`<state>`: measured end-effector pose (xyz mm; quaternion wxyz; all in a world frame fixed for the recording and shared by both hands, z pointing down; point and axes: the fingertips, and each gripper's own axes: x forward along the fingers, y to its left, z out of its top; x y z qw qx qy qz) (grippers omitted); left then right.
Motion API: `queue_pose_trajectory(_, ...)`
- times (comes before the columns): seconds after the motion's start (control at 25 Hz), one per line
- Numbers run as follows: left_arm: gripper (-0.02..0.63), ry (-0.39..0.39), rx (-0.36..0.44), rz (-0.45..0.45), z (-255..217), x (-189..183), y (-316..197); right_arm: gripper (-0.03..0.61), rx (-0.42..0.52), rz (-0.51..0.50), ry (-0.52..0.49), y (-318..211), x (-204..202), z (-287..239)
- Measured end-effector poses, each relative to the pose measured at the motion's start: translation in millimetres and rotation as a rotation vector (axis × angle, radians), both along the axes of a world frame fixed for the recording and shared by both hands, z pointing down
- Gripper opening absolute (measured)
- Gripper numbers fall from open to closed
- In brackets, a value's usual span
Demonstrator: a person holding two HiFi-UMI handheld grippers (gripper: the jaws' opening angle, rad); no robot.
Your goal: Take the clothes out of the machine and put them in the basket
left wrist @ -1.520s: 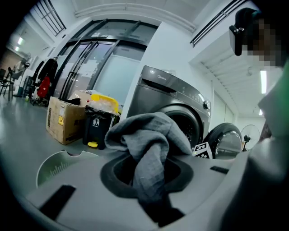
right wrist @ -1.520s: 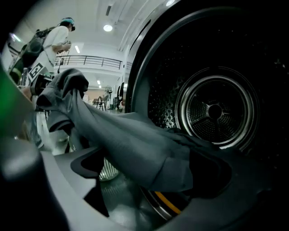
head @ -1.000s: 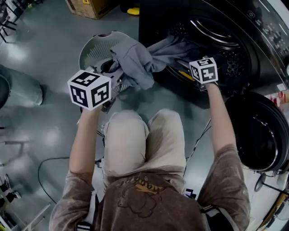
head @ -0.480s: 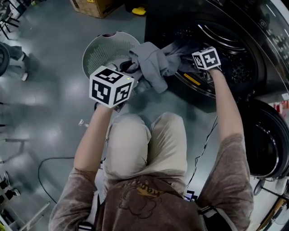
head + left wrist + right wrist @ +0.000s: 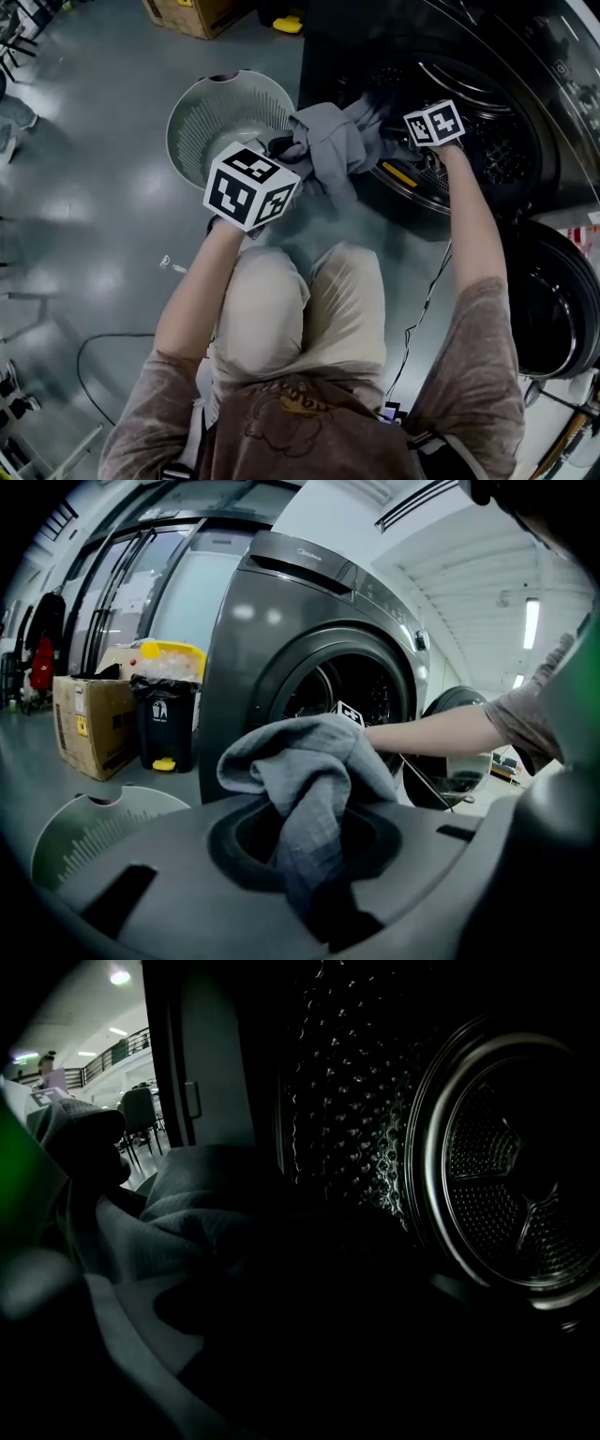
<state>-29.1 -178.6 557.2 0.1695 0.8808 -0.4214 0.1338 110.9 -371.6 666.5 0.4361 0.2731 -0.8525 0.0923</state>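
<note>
A grey garment (image 5: 325,142) stretches from the drum mouth toward the round white basket (image 5: 208,105). My left gripper (image 5: 278,150) is shut on it beside the basket's right rim. In the left gripper view the cloth (image 5: 314,775) bunches up out of the left gripper (image 5: 319,883). My right gripper (image 5: 427,131) reaches into the washing machine's drum (image 5: 487,131). Its jaws are closing while still wide apart, above dark clothes (image 5: 192,1213) in the drum. The jaws themselves are lost in the dark, and I see no cloth gripped.
The machine's round door (image 5: 553,300) hangs open at the right. A cardboard box (image 5: 187,14) and a yellow thing stand on the floor beyond the basket. A black bin (image 5: 161,722) stands by the machine. A cable (image 5: 103,342) lies on the floor at left.
My left gripper has moved right along the basket's near rim and sunk, carrying the grey garment. My right gripper has gone further into the drum mouth.
</note>
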Motion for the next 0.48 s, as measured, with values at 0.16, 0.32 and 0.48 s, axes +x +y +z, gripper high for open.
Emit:
queue_pose_trajectory(0.16,0.087,0.006,-0.009,0.013,3.9,5.1,-2.2,0.407,-0.017,-0.034,-0.012,9.0,-6.6,-1.9)
queue_pose_trajectory(0.32,0.087,0.009,-0.016,0.033,6.0,13.3,0.3,0.226,0.017,-0.051,0.021,15.5,-4.6,-8.1)
queue_pose_trajectory(0.48,0.087,0.004,-0.022,0.050,7.6,22.4,3.6,0.124,0.049,-0.045,0.063,19.3,0.6,-10.2)
